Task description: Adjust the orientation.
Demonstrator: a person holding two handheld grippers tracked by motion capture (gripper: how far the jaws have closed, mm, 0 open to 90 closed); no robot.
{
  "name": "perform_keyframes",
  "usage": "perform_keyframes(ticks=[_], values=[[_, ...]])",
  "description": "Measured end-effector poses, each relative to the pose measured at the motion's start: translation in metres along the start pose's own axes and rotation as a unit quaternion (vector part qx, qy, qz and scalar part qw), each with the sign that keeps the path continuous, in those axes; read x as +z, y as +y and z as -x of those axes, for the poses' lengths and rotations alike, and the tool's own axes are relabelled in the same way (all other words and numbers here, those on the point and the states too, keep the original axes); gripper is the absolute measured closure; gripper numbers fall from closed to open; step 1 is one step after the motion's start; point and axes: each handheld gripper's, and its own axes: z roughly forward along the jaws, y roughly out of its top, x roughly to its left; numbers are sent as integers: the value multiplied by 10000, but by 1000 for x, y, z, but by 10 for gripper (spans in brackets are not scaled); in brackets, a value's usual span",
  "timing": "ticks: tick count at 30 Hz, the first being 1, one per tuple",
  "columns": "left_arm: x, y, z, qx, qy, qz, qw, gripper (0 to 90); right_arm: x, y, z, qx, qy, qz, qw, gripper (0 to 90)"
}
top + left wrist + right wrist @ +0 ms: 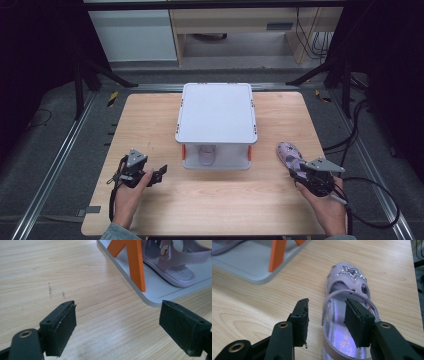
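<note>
A lilac sandal (348, 275) with a glittery star on its toe lies on the wooden table, right of a white two-level shelf (216, 112). My right gripper (328, 321) is open at the sandal's heel end: one jaw stands outside its left edge, the other over the insole, with the ankle strap between them. In the high view this gripper (299, 172) sits just behind the sandal (289, 152). A second lilac sandal (175, 265) rests on the shelf's lower level. My left gripper (120, 325) is wide open and holds nothing, low over the table in front of the shelf's left corner (160, 173).
Orange posts (136, 265) hold up the shelf's top level at its corners. The lower level's rim (150, 298) lies just ahead of my left gripper. Black cables (370, 195) trail off the table's right edge. Bare wood lies in front of the shelf.
</note>
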Motion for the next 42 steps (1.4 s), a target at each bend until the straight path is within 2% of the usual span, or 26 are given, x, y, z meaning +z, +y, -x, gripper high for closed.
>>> perform_keyframes(ticks=[4,8,10,12,15,20,23,26,30,35,38,42], values=[[-1,0,1,17,-5,-17,10000,136,11,-1,0,-42,40,-193,9998,615],[-1,0,0,7,-1,-23,10000,138,19,-1,1,-41,119,-274,9995,800],[-1,0,0,-2,6,-24,10000,139,19,-1,3,-69,155,-216,9996,839],[-1,0,-1,-30,22,3,10000,142,14,-2,4,-124,122,-196,9997,850],[-1,0,-2,-27,38,13,10000,144,-3,-4,-2,-156,305,-67,9994,849],[-1,0,0,-25,51,5,10000,146,-33,-3,-32,-303,747,171,9966,852],[-1,0,-1,-16,59,-6,10000,147,-39,0,-55,-493,1058,195,9930,851],[-1,0,-1,-23,64,-11,10000,147,-36,4,-81,-633,1444,216,9873,850],[-1,0,-2,-26,54,-5,10000,148,-24,10,-118,-842,1918,179,9776,849],[-1,0,-1,-26,44,16,10000,149,-6,12,-158,-1025,2309,69,9675,847],[-1,0,-2,-24,42,10,10000,149,1,9,-171,-1086,2466,-6,9630,849],[-1,0,-1,-30,40,2,10000,149,5,5,-182,-1201,2562,-108,9591,838]])
